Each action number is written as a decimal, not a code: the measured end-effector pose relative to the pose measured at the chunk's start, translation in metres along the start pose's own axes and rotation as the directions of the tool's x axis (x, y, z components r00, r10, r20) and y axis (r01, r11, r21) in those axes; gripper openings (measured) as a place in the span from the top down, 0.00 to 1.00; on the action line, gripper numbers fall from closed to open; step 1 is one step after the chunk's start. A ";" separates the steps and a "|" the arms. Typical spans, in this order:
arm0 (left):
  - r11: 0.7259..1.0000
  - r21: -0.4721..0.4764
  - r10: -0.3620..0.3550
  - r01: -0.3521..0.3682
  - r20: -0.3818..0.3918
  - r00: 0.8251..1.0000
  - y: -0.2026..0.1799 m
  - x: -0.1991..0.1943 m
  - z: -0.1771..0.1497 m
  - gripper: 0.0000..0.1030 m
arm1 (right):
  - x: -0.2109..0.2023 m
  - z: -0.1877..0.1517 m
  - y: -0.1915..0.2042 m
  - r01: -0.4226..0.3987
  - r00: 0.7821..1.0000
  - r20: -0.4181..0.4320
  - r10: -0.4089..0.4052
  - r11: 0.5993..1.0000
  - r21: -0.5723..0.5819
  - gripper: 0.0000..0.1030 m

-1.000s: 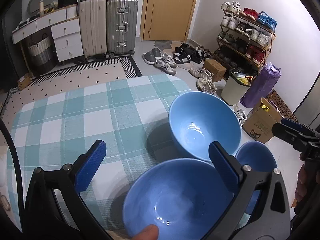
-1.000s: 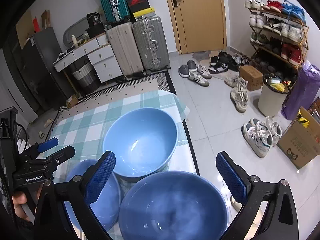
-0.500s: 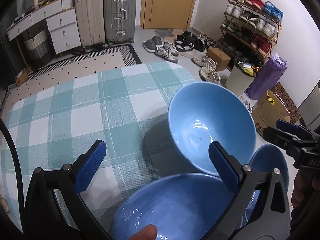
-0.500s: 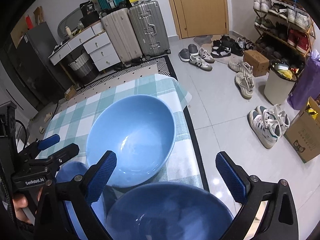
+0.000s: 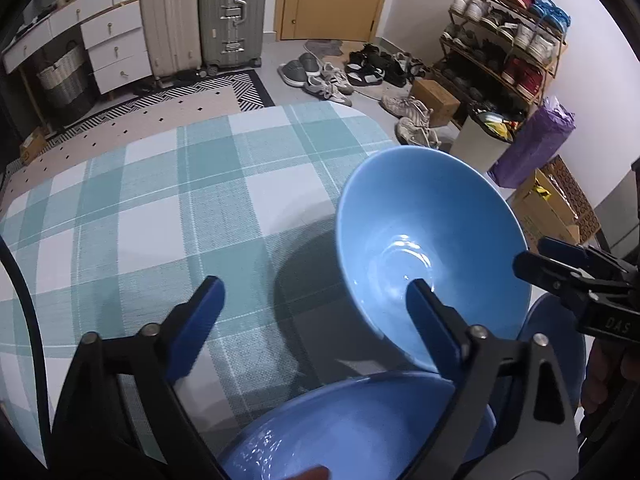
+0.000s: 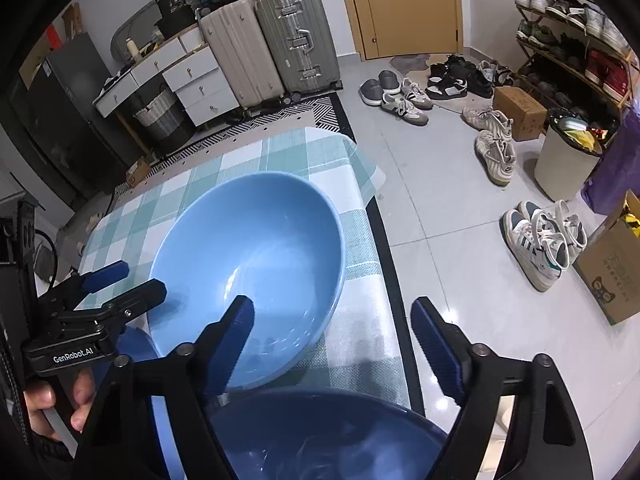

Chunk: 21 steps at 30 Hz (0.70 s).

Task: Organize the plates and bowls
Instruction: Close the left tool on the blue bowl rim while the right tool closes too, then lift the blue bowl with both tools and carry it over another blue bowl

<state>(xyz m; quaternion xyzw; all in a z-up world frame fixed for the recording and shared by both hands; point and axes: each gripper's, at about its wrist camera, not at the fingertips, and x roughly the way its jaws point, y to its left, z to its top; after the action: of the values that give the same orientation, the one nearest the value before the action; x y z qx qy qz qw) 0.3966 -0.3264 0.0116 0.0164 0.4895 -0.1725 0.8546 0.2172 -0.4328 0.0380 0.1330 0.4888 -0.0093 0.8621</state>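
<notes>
Bowls (image 5: 432, 248) lie beneath both open, just-narrowing, empty hand-held grippers (image 5: 316, 312) (image 6: 332, 332).

Large blue bowl (image 6: 248, 264) mid-frame on checked cloth (image 6: 356, 332); right gripper (image 6: 332, 344) jaws just been closing, nothing clamped; second bowl (image 6: 320, 436) bottom centre.

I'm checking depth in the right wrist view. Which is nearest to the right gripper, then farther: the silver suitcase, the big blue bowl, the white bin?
1. Big blue bowl, just ahead of the right gripper, on the table.
2. White bin, on the floor, right.
3. Silver suitcase, against the far wall.
</notes>
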 end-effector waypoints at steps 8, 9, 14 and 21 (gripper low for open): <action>0.999 0.023 -0.025 0.025 -0.007 1.000 -0.008 0.006 0.000 0.40 | 0.010 0.002 0.003 -0.003 1.000 -0.014 0.003 1.000 -0.004 0.45; 0.999 0.030 -0.026 0.026 -0.007 1.000 -0.010 0.007 -0.001 0.45 | 0.011 0.001 0.004 0.001 1.000 -0.015 -0.001 1.000 -0.010 0.48; 0.999 0.045 -0.028 0.029 -0.013 1.000 -0.013 0.007 -0.002 0.69 | 0.014 0.000 0.006 0.019 1.000 -0.009 -0.020 0.999 -0.032 0.67; 0.996 0.073 -0.060 0.060 -0.004 0.998 -0.021 0.003 -0.005 0.84 | 0.015 -0.001 0.008 0.028 1.000 -0.001 -0.028 0.999 -0.043 0.82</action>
<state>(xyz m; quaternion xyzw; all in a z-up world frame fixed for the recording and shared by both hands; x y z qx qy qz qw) 0.3871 -0.3462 0.0096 0.0332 0.4839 -0.2157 0.8475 0.2251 -0.4230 0.0269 0.1077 0.4915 -0.0107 0.8641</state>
